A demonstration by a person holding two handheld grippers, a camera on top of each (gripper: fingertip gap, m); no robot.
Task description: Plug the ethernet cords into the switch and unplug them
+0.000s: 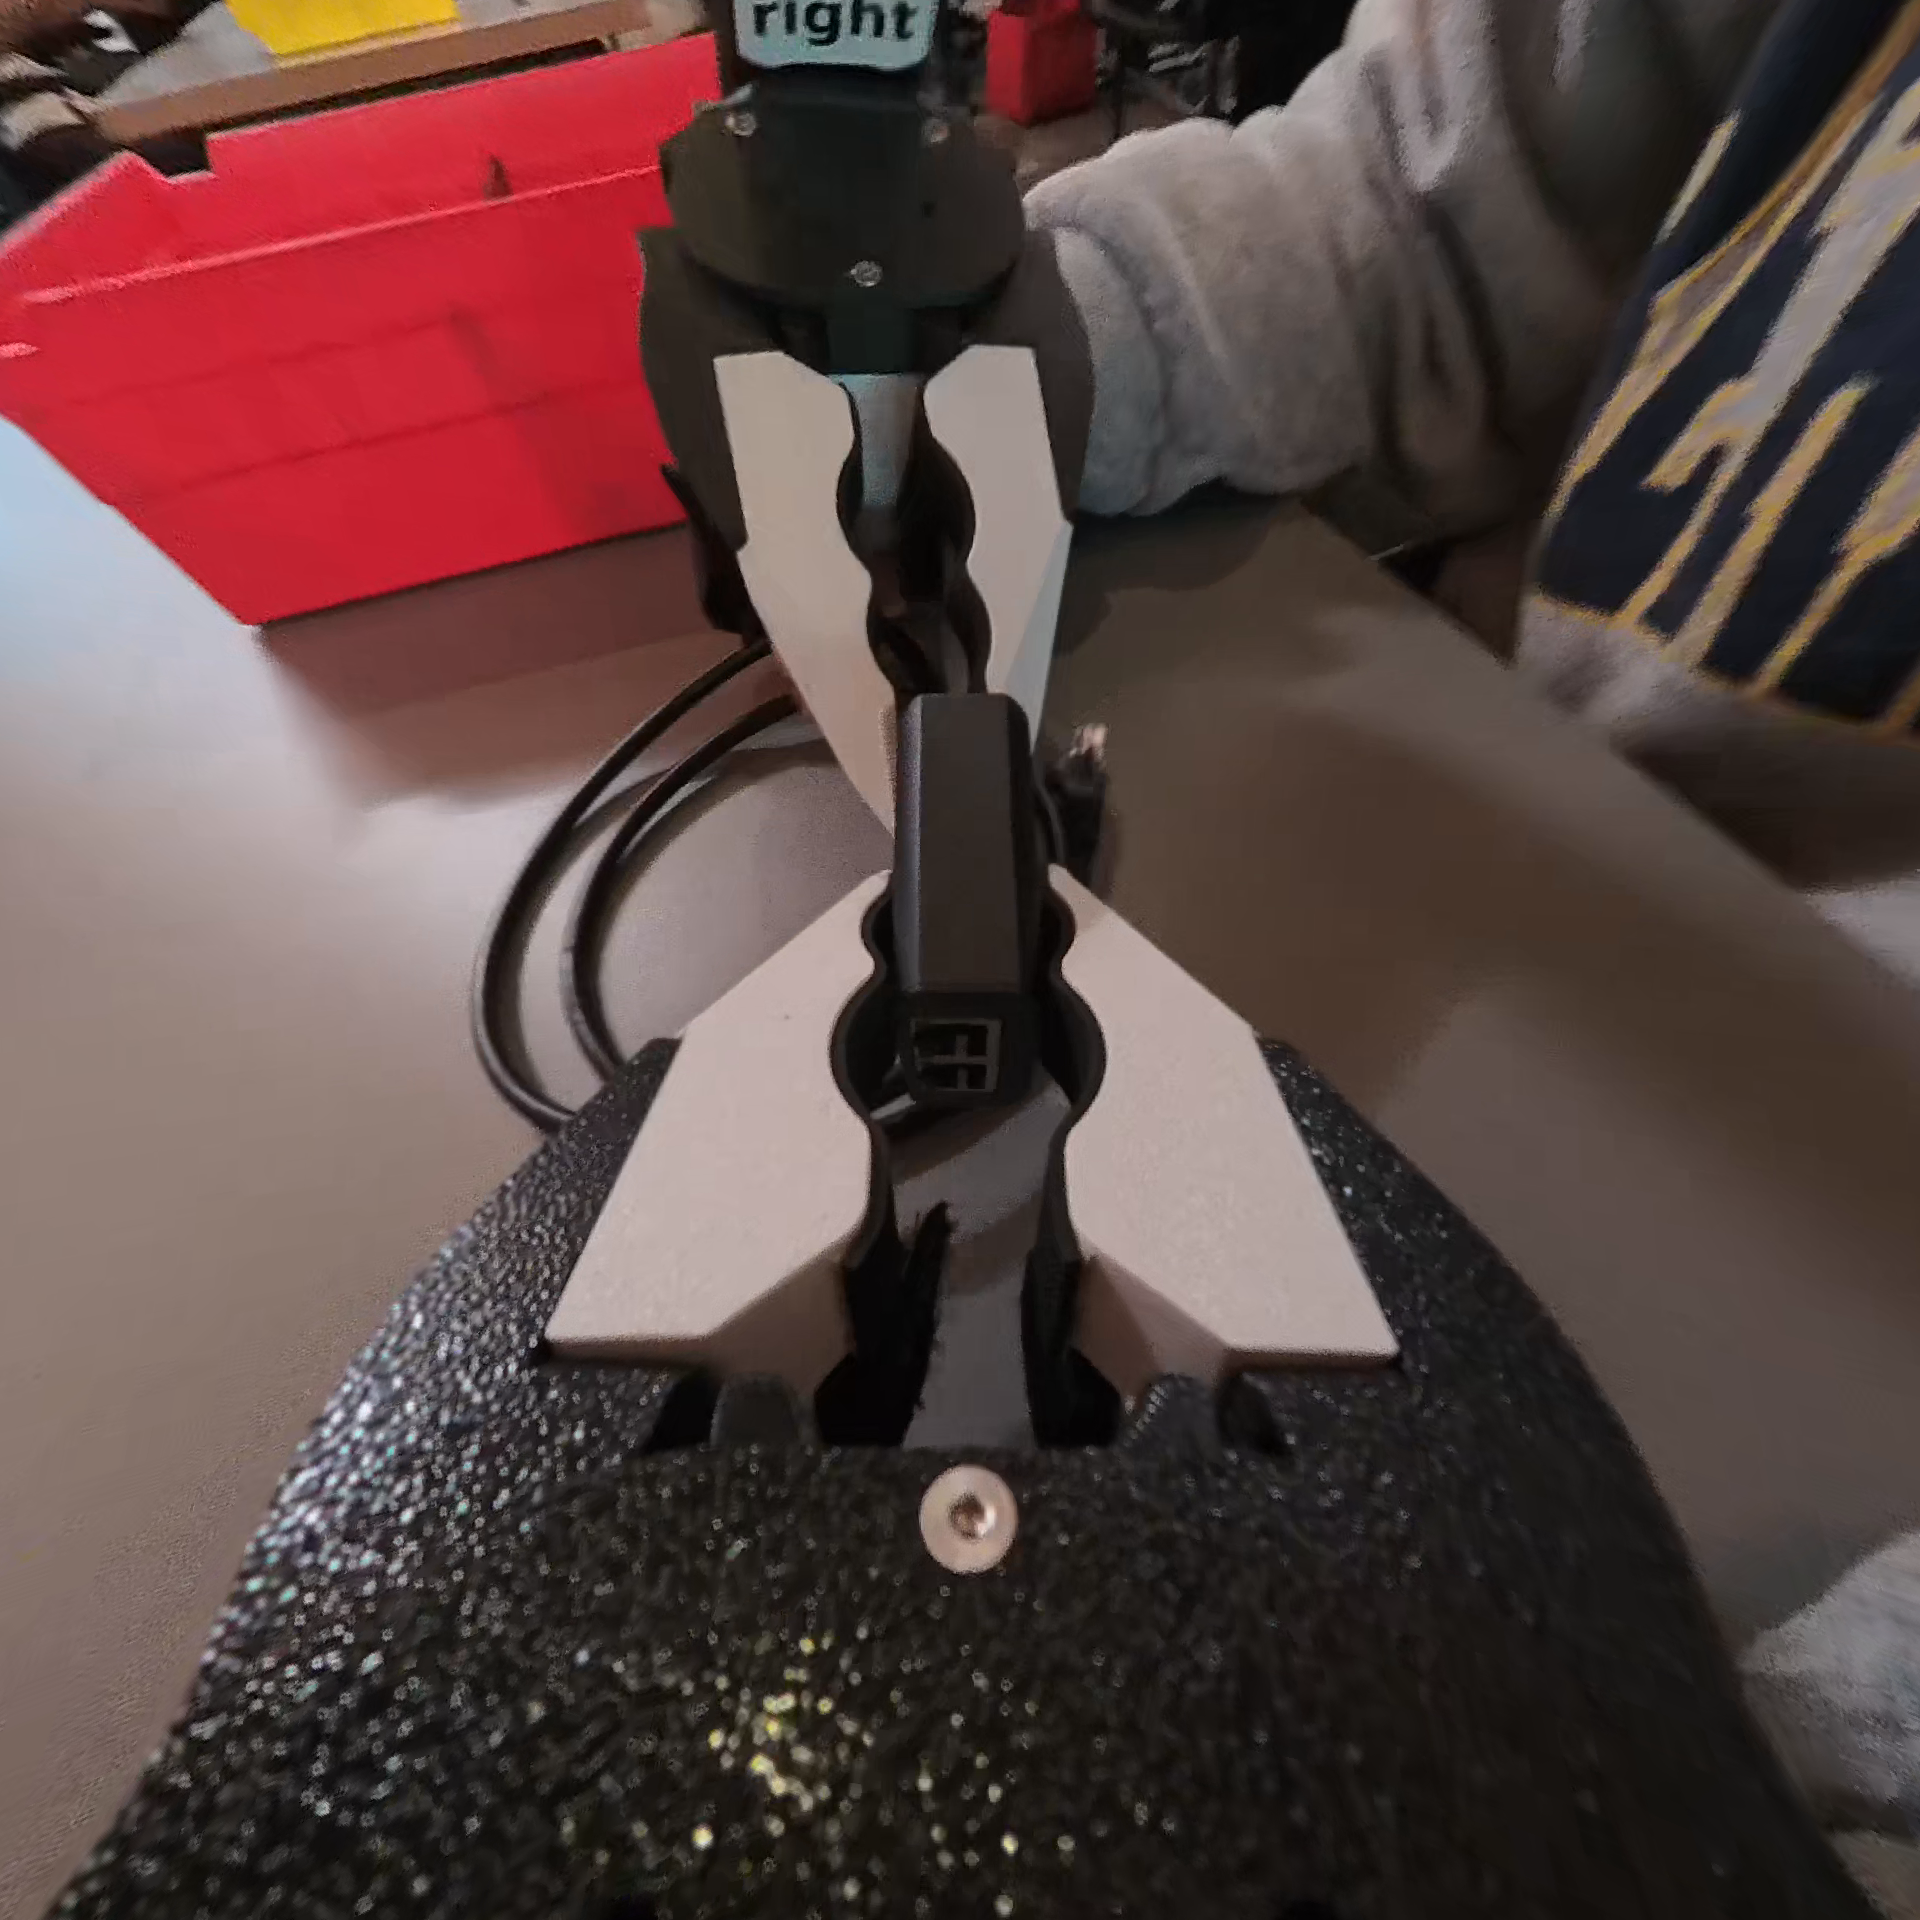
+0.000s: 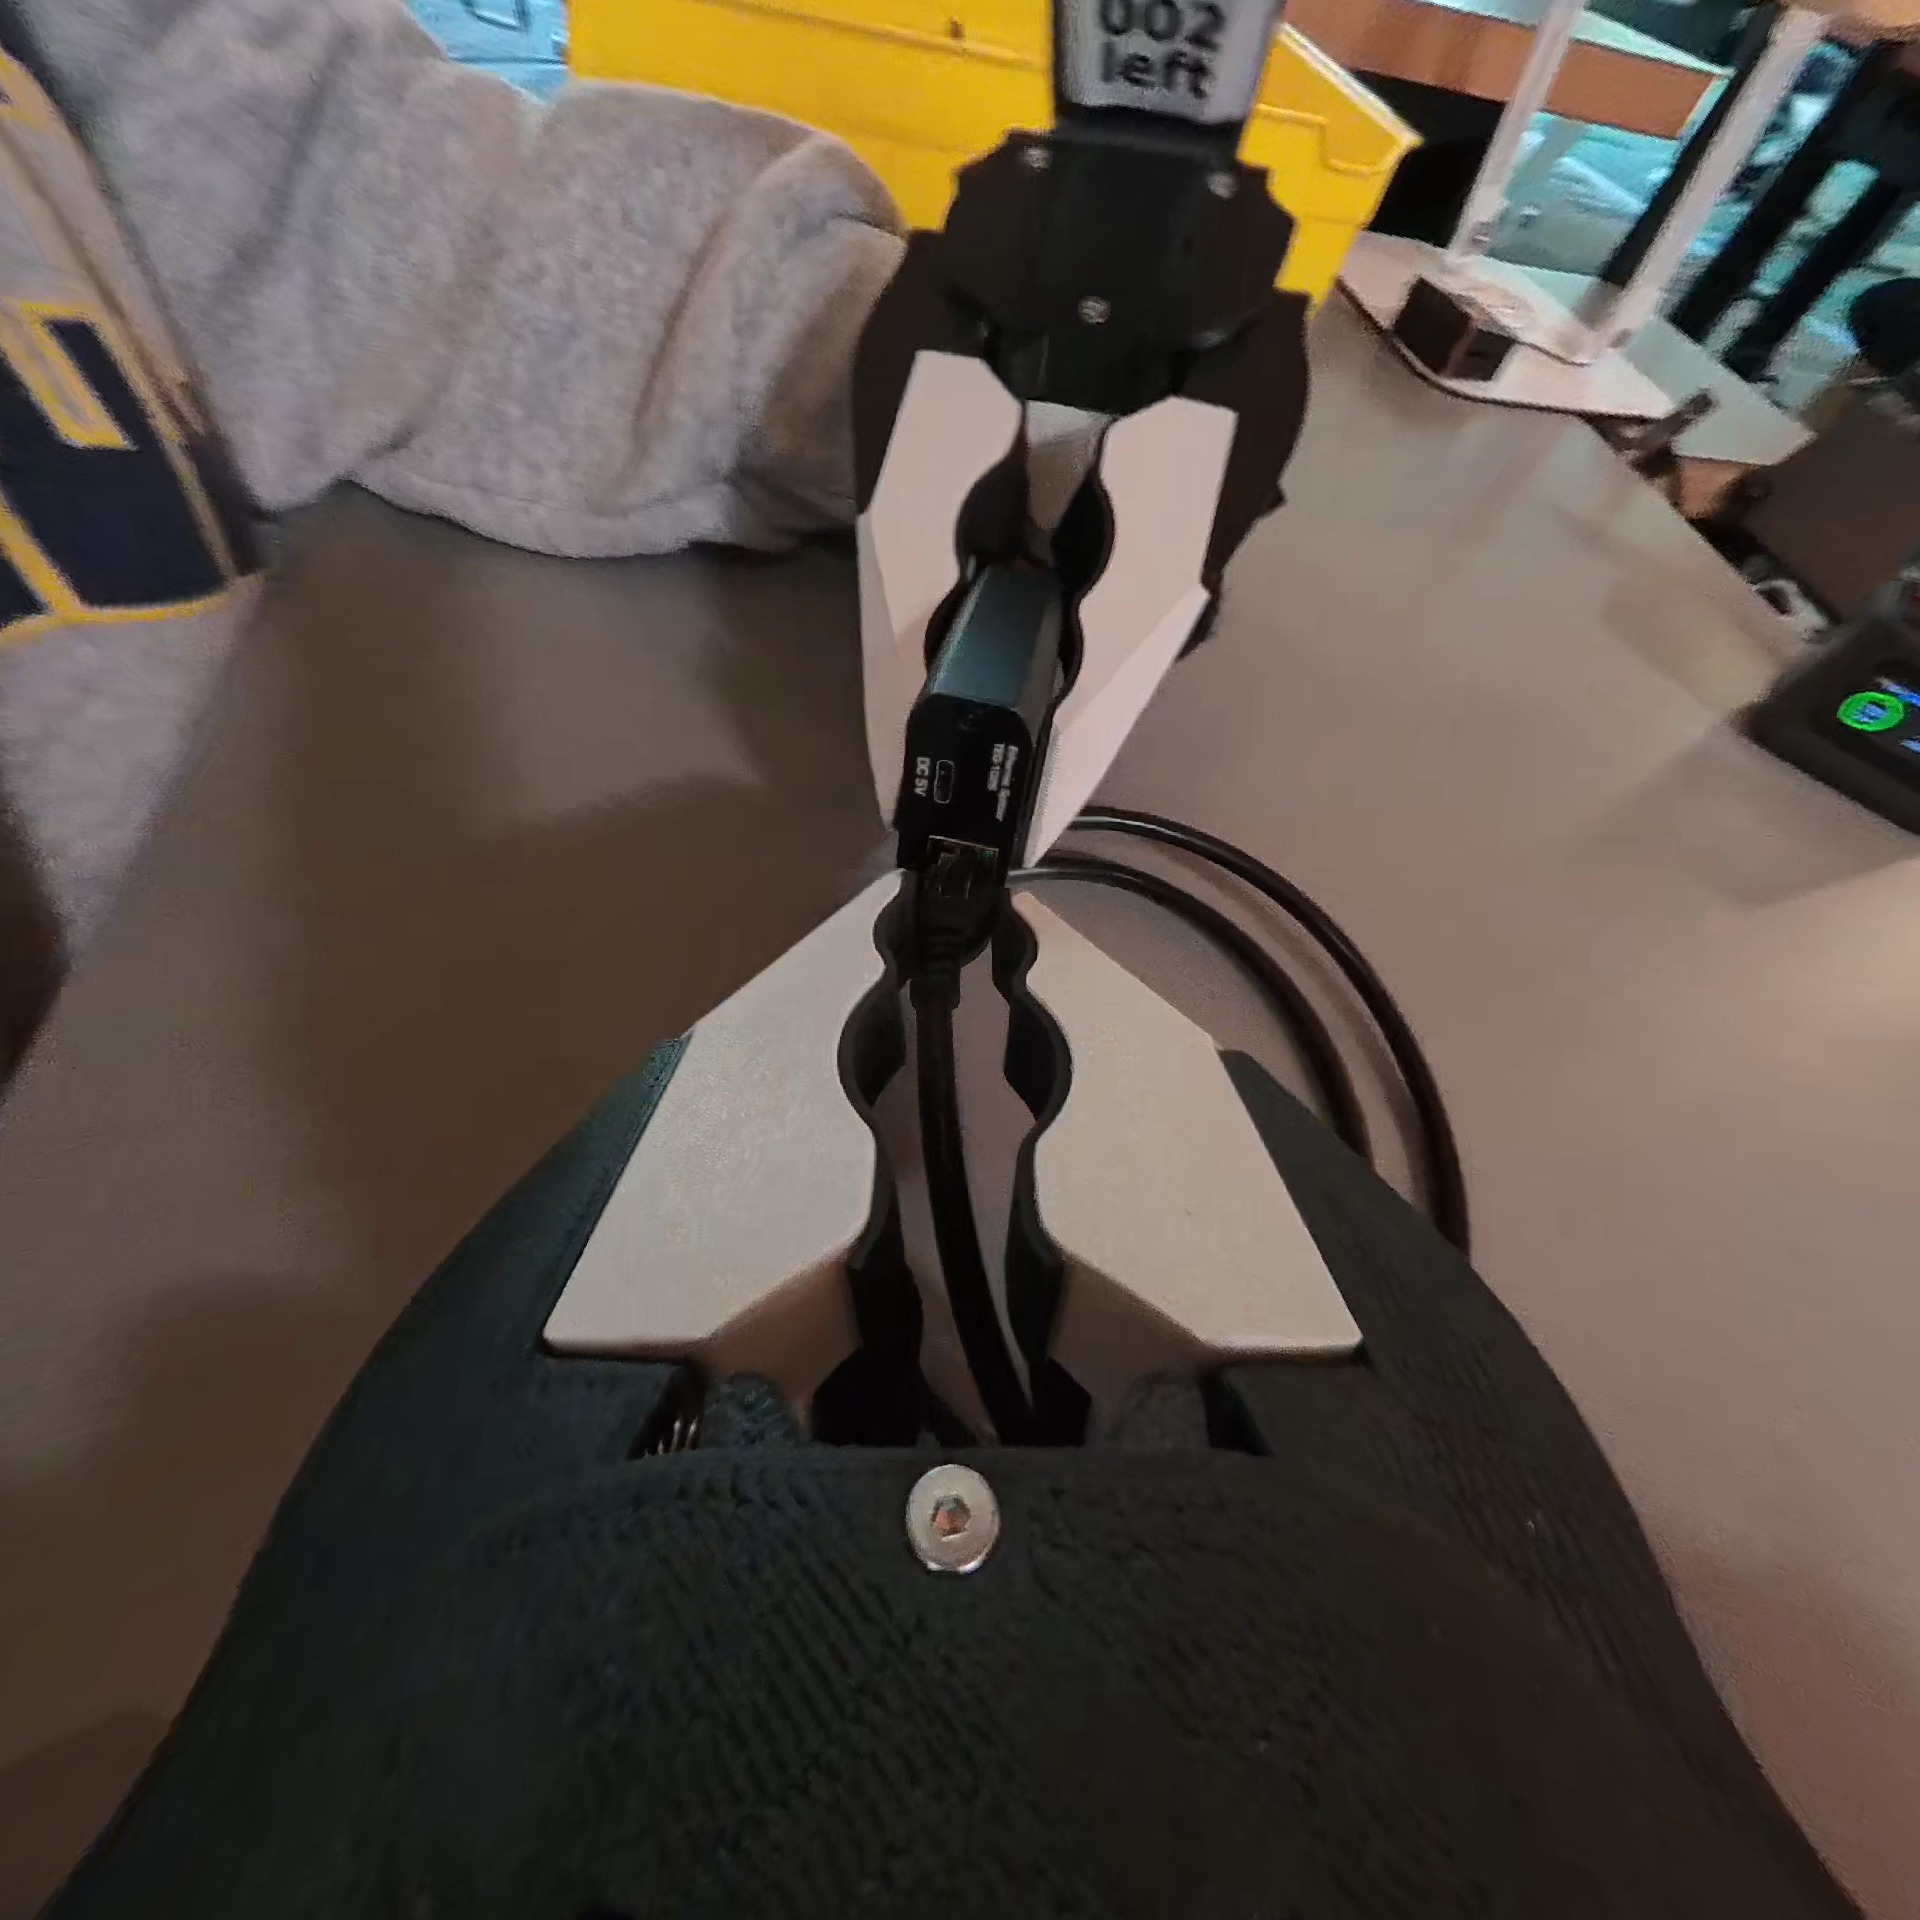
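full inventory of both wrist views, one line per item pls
switch: 1, black, held between the two grippers above the table
ethernet cord: 1, black, plugged into the switch, looping onto the table
table: 1, grey-brown, underneath
bin: 1, red, far side of table
bin: 1, yellow, behind the sleeve
small screen: 1, dark, table's right edge
sleeve: grey, person's
left gripper: shut on switch
right gripper: around the plug

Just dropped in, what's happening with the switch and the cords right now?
A person holds both tools facing each other above the table. The left tool clamps the small black switch. The right tool grips an ethernet cord at its plug, which sits in the switch's port. Spare cord loops lie on the table.
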